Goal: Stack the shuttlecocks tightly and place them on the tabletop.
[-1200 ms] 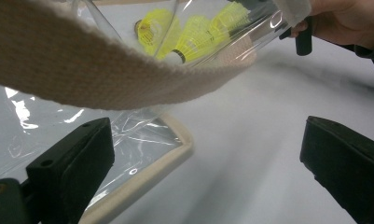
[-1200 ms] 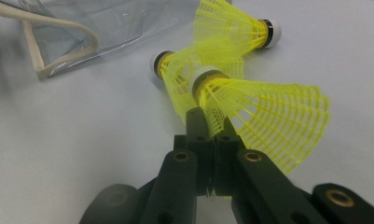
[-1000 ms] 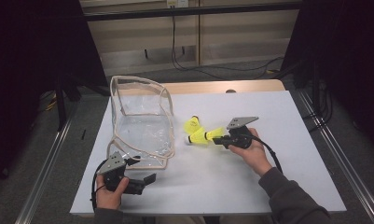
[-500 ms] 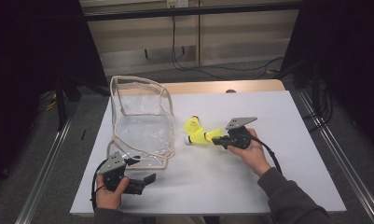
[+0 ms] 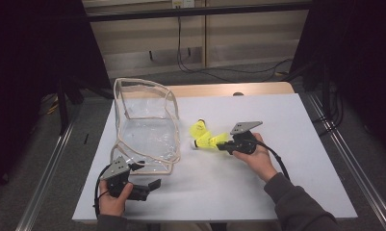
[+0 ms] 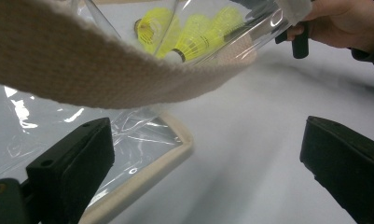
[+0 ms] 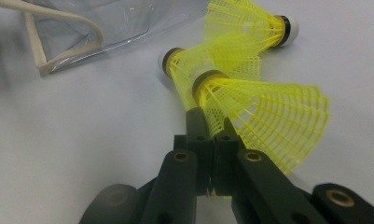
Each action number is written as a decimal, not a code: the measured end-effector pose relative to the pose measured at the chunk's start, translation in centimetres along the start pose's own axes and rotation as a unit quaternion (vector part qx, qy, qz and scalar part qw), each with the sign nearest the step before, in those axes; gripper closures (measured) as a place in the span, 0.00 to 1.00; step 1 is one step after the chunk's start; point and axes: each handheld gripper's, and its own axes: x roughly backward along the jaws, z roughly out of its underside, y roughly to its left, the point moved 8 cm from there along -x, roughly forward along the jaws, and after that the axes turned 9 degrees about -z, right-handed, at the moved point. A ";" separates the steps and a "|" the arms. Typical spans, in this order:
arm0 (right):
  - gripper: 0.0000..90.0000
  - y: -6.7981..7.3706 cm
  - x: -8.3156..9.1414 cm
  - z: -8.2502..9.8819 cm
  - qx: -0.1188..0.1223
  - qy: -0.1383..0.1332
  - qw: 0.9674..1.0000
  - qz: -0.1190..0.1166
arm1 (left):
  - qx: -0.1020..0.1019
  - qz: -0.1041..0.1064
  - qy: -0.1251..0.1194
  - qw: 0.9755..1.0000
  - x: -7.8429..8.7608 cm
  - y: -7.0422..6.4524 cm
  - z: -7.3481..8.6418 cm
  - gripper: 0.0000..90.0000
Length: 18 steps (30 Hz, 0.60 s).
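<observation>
The right gripper (image 7: 211, 122) is pinching the skirt of 1 yellow shuttlecock (image 7: 264, 123), jaws clamped thin, just beside the clear bag (image 5: 145, 127), likely for loading; 2 more shuttlecocks (image 7: 243, 30) are lying there; the left gripper (image 5: 152, 185), jaws apart, is waiting at the bag's near rim.

One camera looks down from above; two close tool cameras share the shuttlecocks (image 5: 206, 137).

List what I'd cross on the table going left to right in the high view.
Left gripper, jaws open, at the near left → clear bag with cream trim → yellow shuttlecocks → right gripper, shut on the skirt of one shuttlecock → the person's right hand.
</observation>
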 end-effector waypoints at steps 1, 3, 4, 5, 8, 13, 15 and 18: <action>0.99 0.0 0.0 0.0 0.000 0.000 1.000 -0.001 | 0.000 0.000 0.000 1.000 0.0 0.0 0.0 0.03; 0.99 0.1 -0.1 0.0 0.001 0.000 1.000 -0.002 | 0.000 0.000 0.000 1.000 0.0 0.0 0.0 0.03; 0.99 0.1 -0.1 0.0 0.000 0.000 1.000 -0.002 | 0.000 0.000 0.000 1.000 0.0 0.0 0.0 0.03; 0.99 0.1 -0.1 0.0 0.000 0.000 1.000 -0.002 | 0.001 0.000 0.000 1.000 0.0 0.0 0.0 0.03; 0.99 0.1 -0.1 0.0 0.001 0.000 1.000 -0.002 | 0.001 0.000 0.001 1.000 0.0 0.0 0.0 0.03; 0.99 0.3 -0.4 0.0 0.004 0.003 1.000 -0.004 | 0.000 0.000 0.001 1.000 0.0 0.0 0.0 0.03; 0.99 0.4 -0.5 0.1 0.005 0.005 1.000 -0.005 | 0.000 0.000 0.001 1.000 0.0 0.0 0.0 0.03; 0.99 0.4 -0.5 0.0 0.006 0.005 1.000 -0.005 | 0.000 0.000 0.001 1.000 0.0 0.0 0.0 0.03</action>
